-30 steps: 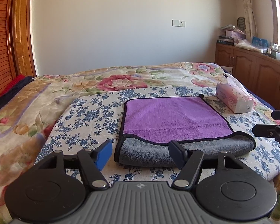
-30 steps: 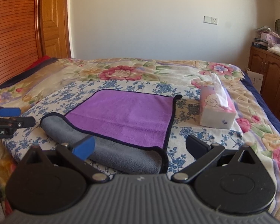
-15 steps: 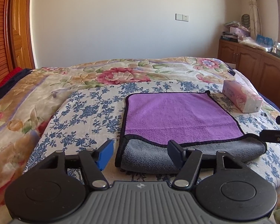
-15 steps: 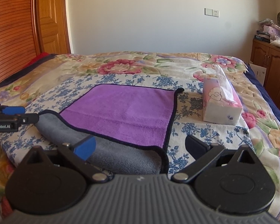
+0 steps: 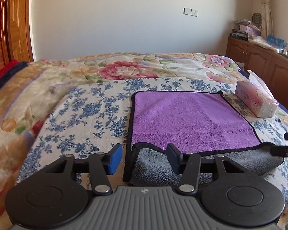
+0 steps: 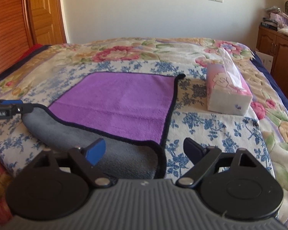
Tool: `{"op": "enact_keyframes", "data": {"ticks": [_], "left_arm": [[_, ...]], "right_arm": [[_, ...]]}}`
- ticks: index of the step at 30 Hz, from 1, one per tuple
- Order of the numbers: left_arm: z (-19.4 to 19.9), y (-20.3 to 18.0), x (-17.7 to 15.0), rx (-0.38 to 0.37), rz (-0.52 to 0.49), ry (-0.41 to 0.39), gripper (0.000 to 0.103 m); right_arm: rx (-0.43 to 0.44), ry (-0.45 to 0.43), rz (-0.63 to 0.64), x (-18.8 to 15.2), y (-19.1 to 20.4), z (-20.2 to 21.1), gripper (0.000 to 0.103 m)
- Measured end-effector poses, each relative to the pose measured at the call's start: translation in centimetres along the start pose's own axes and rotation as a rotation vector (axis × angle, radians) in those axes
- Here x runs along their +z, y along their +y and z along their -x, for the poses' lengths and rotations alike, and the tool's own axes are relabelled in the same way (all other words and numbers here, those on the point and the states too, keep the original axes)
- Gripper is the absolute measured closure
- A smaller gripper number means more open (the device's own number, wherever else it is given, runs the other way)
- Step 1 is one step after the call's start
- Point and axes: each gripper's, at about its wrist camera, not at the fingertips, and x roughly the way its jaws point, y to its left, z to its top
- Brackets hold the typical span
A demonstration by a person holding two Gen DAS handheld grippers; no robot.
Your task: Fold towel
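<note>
A towel, purple (image 5: 190,118) on top and grey underneath, with black edging, lies on the bed, its near edge folded so a grey roll (image 5: 211,164) faces me. It also shows in the right wrist view (image 6: 121,107). My left gripper (image 5: 144,158) is open, its fingers on either side of the towel's near left corner, not closed on it. My right gripper (image 6: 144,150) is open around the near right corner. Each gripper's tips show at the edge of the other view.
A pink tissue box (image 6: 228,94) stands on the bed right of the towel, also in the left wrist view (image 5: 256,100). The bed has a floral quilt (image 5: 124,71) and a blue-flowered cover (image 5: 82,120). Wooden cabinets (image 5: 259,61) stand at right, a wooden door (image 6: 44,11) at left.
Both grippers have moved forward and lower toward the towel's near corners. Both stayed open. The towel has not moved.
</note>
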Motion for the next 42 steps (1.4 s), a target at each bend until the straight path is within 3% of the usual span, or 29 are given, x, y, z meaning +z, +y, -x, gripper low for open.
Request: {"op": "enact_keyframes", "data": {"ticks": [5,15,18,23,27,39,42], "left_arm": [[-1.2,0.5,0.1,-0.014,0.014,0.033,0.059],[-2.4,0.7,0.3,-0.018,0.021,0.064,0.059],[-2.8,0.9,0.2,-0.041,0.045,0.082,0.062],[-2.9,0.6,0.0,-0.042,0.042,0.093,0.084],[-2.8,0.6,-0.1,-0.045,0.037,0.091,0.089],[-2.9,0.4,-0.3,-0.046,0.03,0.098,0.09],[-2.9,0.3,-0.3,-0.044,0.025,0.1,0.091]], "right_arm": [[0.0,0.028,-0.002,-0.2,-0.1,-0.6,0.017],[0.015,0.064,-0.021,-0.1,-0.7,-1.6,0.02],[0.032,0.079,-0.035,-0.1,-1.0,-1.9,0.027],[0.052,0.093,-0.068,-0.1,-1.4,-2.0,0.033],[0.062,0.104,-0.082,-0.1,-1.7,-2.1,0.037],[0.07,0.128,-0.102,-0.2,-2.2,-2.4,0.062],[0.077,0.128,-0.102,-0.1,-2.2,-2.3,0.075]]}}
